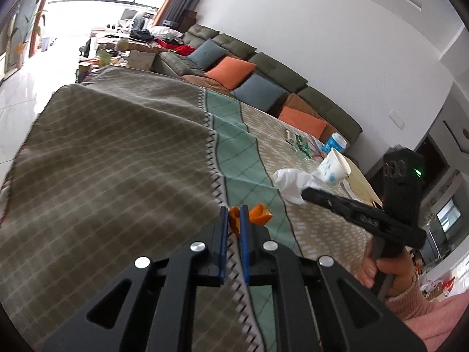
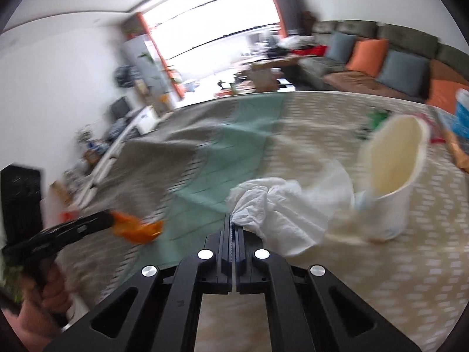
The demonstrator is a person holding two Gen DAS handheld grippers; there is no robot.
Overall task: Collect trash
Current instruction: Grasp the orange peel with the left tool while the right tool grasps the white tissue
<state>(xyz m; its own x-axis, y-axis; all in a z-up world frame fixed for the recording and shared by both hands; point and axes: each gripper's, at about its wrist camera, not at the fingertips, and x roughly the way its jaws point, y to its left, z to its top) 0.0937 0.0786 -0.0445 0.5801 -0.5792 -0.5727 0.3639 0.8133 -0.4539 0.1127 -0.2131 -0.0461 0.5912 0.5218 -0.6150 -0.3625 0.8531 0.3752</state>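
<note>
My left gripper (image 1: 233, 220) is nearly closed, its blue pads pinching a piece of orange peel (image 1: 258, 214). The peel sticks out past the fingertips, above a table (image 1: 102, 146) covered by a cloth in olive check, mint green and beige panels. From my right wrist camera the same left gripper (image 2: 110, 219) comes in from the lower left with the orange peel (image 2: 137, 228) hanging from its tip, blurred.

My right gripper (image 2: 233, 220) is fully closed, and its tips clamp the near edge of a crumpled white tissue (image 2: 281, 208). The tissue spreads away from the fingertips and reaches a white paper cup (image 2: 392, 182) that is tipped, its open mouth facing toward me. Tissue and cup are touching. From the left wrist camera, the right gripper (image 1: 306, 192) reaches in from the right, holding the white tissue (image 1: 290, 184), with the paper cup (image 1: 334, 167) just behind it showing blue markings on its side.

Farther along the table, past the cup, lie more small items: green and white wrappers (image 1: 302, 145) and a blue and white container (image 1: 334, 143). I cannot make out what they are more exactly.

A hand (image 1: 378, 267) in a pink sleeve (image 1: 416, 305) grips the right handle. Behind the table runs a long olive sofa (image 1: 278, 70) with orange and grey-blue cushions.
</note>
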